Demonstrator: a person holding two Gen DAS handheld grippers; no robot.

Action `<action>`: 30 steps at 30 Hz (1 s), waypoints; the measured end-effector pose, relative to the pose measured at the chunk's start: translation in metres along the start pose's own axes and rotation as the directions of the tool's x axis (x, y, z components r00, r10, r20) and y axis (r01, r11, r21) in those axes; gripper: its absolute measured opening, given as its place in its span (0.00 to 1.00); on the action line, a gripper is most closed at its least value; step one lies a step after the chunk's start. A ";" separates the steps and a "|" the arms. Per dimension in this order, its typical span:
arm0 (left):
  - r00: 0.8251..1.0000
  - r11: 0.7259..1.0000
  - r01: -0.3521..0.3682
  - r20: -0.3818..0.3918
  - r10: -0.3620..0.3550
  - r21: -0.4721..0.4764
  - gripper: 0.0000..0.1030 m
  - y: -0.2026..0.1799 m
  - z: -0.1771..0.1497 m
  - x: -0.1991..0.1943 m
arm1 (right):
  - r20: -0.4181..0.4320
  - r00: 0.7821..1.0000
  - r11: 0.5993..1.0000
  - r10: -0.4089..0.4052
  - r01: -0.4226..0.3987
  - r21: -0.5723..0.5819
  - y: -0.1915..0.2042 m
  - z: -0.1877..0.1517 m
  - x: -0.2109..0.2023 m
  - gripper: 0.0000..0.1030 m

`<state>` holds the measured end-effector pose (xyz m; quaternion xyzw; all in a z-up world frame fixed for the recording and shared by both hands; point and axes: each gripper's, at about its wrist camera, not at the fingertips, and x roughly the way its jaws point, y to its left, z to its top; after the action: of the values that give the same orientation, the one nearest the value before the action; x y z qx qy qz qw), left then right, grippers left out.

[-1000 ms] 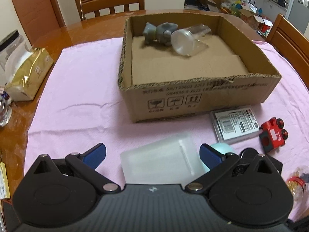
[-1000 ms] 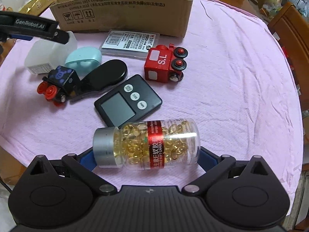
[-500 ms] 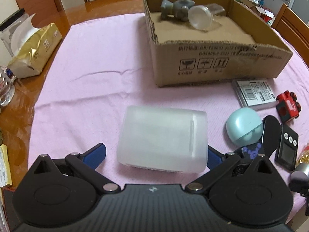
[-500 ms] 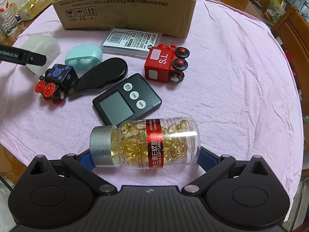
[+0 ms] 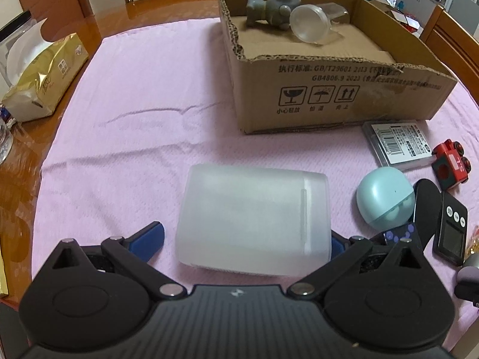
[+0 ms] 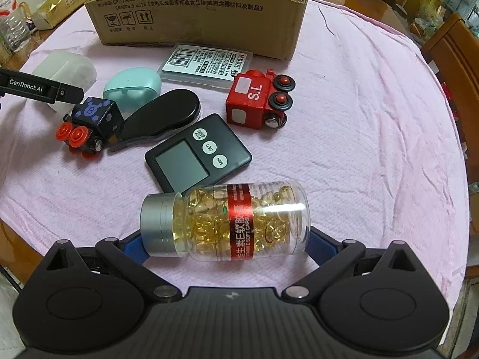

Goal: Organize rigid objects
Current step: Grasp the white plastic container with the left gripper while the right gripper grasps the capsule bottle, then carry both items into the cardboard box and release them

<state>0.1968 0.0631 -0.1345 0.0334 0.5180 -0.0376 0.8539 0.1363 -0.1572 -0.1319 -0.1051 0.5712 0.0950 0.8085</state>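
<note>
Pink cloth (image 5: 143,113) covers a round wooden table, with wooden chairs at the far side. At the far right of the cloth stands a cardboard box (image 5: 329,89), cut low, and inside it lie already a grey figure (image 5: 269,7) and a clear cup (image 5: 308,27) on its side. Next in size is a frosted plastic box (image 5: 254,218), which sits between the fingers of the left gripper (image 5: 248,239); the left blue pad is near its side but I cannot tell if it touches, and the right pad is hidden behind the box, so whether this gripper grasps it I cannot tell. The long axis of this box runs left to right, across the fingers. The right gripper (image 6: 224,239) has a capsule bottle (image 6: 227,221) between its fingers, also lying crosswise, silver cap to the left; the 2 pads seem to press its ends, so I judge it is clenched on the bottle. Both things lie near, and the cardboard box is far and ahead of them; from the left gripper it lies far and to the right. Between them on the cloth rest smaller things: a flat card pack (image 6: 206,62), a red toy train (image 6: 257,98), a black timer (image 6: 197,155), a mint case (image 6: 131,85), a black oval case (image 6: 161,116) and a dark blue toy car (image 6: 89,119). The next move, I think, is to carry each held thing over the near wall of the box.
</note>
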 end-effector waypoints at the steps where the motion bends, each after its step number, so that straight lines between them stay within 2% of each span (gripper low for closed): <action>1: 1.000 1.000 -0.004 0.000 0.004 0.007 0.99 -0.001 0.000 0.000 | 0.001 1.000 1.000 -0.008 0.008 -0.007 0.002 0.002 0.000 1.00; 11: 0.999 0.994 -0.023 0.039 0.019 0.104 0.98 -0.010 0.005 -0.010 | -0.016 1.000 1.000 -0.026 0.026 0.012 0.005 0.010 -0.001 1.00; 20: 0.999 0.993 -0.011 0.042 0.007 0.116 0.93 -0.009 0.008 -0.014 | -0.015 0.999 0.999 -0.033 0.033 0.030 0.005 0.013 -0.005 0.99; 23: 0.999 0.993 -0.003 0.039 -0.002 0.118 0.88 -0.010 0.009 -0.014 | -0.016 0.999 0.999 -0.033 0.033 0.022 0.007 0.012 -0.006 0.96; 28: 0.999 0.994 0.019 0.028 -0.022 0.111 0.80 -0.011 0.008 -0.014 | -0.018 0.999 0.999 -0.039 0.039 0.009 0.010 0.011 -0.006 0.95; 30: 0.999 0.993 0.018 0.028 -0.021 0.113 0.80 -0.011 0.008 -0.014 | -0.018 0.999 0.999 -0.039 0.039 0.008 0.010 0.011 -0.006 0.95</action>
<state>0.1958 0.0515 -0.1187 0.0759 0.5027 -0.0756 0.8578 0.1413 -0.1449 -0.1233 -0.1136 0.5769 0.0759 0.8053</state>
